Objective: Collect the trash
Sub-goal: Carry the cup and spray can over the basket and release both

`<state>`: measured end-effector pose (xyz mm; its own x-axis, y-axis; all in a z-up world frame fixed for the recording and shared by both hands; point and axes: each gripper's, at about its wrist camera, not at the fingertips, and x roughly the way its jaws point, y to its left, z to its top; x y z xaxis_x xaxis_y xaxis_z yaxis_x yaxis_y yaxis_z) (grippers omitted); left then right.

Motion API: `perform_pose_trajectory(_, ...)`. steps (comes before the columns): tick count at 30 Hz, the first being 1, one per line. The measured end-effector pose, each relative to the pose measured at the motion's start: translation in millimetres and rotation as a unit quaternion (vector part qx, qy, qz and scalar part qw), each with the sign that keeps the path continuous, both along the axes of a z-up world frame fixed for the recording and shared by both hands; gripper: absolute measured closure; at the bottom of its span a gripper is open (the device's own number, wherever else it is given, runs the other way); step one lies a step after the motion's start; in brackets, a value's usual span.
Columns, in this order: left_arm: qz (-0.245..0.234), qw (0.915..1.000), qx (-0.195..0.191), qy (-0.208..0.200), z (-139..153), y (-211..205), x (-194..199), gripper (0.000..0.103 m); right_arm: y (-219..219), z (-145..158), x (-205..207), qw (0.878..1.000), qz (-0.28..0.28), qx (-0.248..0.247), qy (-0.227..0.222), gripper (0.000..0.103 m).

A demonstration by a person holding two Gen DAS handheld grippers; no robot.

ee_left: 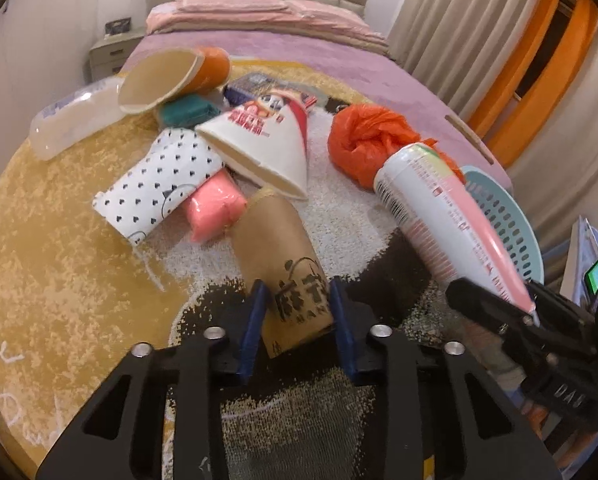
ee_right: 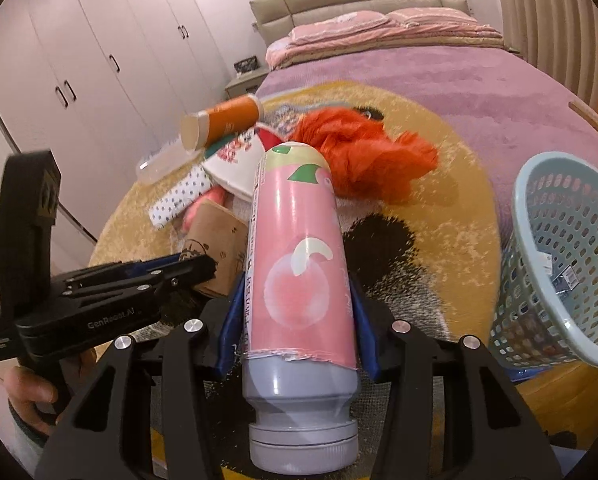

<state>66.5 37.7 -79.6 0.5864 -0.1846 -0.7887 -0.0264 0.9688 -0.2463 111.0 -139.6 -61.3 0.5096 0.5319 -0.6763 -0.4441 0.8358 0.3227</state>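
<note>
My left gripper point(ee_left: 298, 292) is shut on the lower end of a brown paper cup point(ee_left: 275, 240) lying on the round yellow rug point(ee_left: 59, 260). Its blue pads press both sides of the cup. In the right wrist view, my right gripper point(ee_right: 297, 284) is shut on a pink and white bottle point(ee_right: 299, 248), held off the rug with its grey cap end toward the camera. The same bottle point(ee_left: 439, 216) shows at the right of the left wrist view. More trash lies behind: a white printed paper cup point(ee_left: 267, 140), an orange plastic bag point(ee_left: 363, 140) and a polka-dot pack point(ee_left: 159, 184).
A pale blue perforated basket point(ee_right: 559, 240) stands at the rug's right edge, tilted toward me. An orange cup point(ee_left: 171, 76), a clear plastic box point(ee_left: 71, 120), a teal item point(ee_left: 187, 112) and a pink lump point(ee_left: 213, 208) sit in the pile. A person's hand point(ee_right: 27, 392) holds the left gripper's handle.
</note>
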Motion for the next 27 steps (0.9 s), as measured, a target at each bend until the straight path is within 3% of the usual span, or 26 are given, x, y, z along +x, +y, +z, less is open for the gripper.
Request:
perform_pose_trajectory(10,-0.032,0.9976,0.022,-0.057,34.5,-19.4,-17.3,0.081,-34.3,31.6,-6.7,0.998,-0.031,0.038,-0.048,0.058)
perform_pose_trajectory(16,-0.056,0.9946,0.013,-0.086,53.4,-37.9,-13.3,0.082,-71.0,42.9,-4.4,0.994,-0.071,0.051,-0.064,0.058)
perform_pose_trajectory(22,-0.106,0.9867,0.008,-0.122,78.7,-82.4,8.4,0.082,-127.1,50.0,3.9,0.985,-0.141,0.06,-0.076,0.058)
perform_pose_trajectory(27,-0.169,0.9749,0.004,-0.145,90.2,-141.9,38.3,0.082,-176.5,41.1,23.2,0.975,-0.205,0.057,-0.063,0.058)
